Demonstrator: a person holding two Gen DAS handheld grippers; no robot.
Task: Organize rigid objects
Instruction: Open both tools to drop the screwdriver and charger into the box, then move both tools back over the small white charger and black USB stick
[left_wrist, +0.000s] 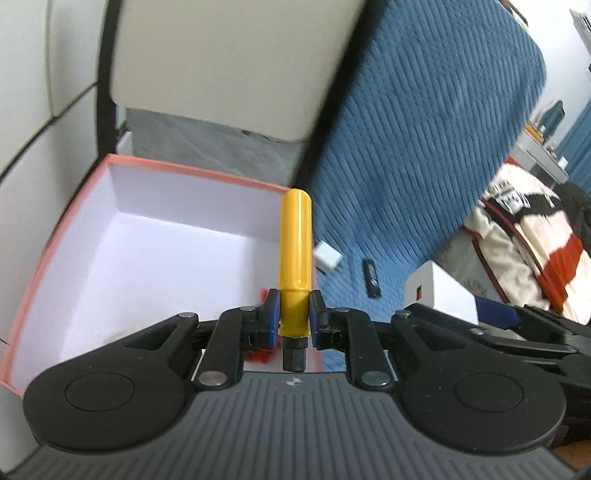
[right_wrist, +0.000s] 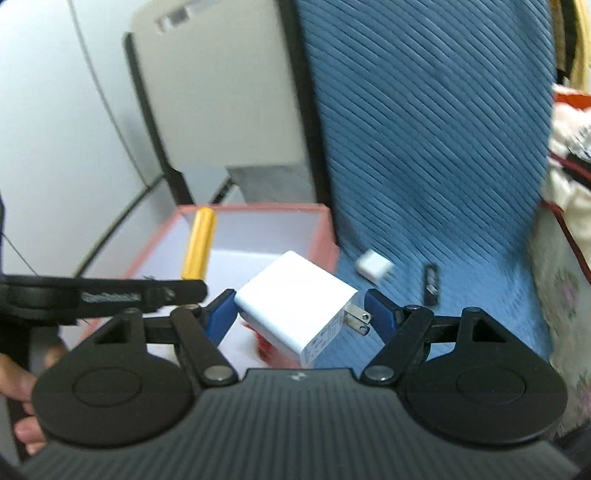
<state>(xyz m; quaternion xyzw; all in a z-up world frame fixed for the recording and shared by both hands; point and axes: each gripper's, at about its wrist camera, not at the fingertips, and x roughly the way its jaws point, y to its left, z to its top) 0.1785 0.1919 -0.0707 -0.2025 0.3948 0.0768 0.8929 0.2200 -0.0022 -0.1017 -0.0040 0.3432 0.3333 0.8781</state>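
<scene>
Yellow plastic cylinder with a black hex stub at its near end (left_wrist: 295, 254): I hold it in the left gripper (left_wrist: 294, 314), blue pads (left_wrist: 272, 314) pinched on its narrow neck, body pointing straight out along the fingers. It hangs over the right wall of the open pink-rimmed cardboard box with white lining (left_wrist: 74, 206); from the right wrist view its far tip (right_wrist: 201, 240) sits above the box interior.

White square plastic wall charger with two metal prongs (right_wrist: 295, 306): it sits between the fingers of the right gripper (right_wrist: 300, 314), left blue pad (right_wrist: 221, 314) against its left face. The right pad stands just off the prongs, so I cannot tell whether the grip is truly closed. Charger lies over the near right corner of the box.

Step in hand, as I judge it: depositing both items. I would carry the cylinder leftward clear of the wall, lower it near the floor, then release, so it does not roll or bounce. Same for the charger.

Still on the blue ribbed bedspread (left_wrist: 424, 147): small white cube plug (left_wrist: 327, 256) and black stick-shaped device (left_wrist: 371, 282), right of the box, apart from both grippers.

Something red lies on the box floor (left_wrist: 264, 293); identity unclear.
</scene>
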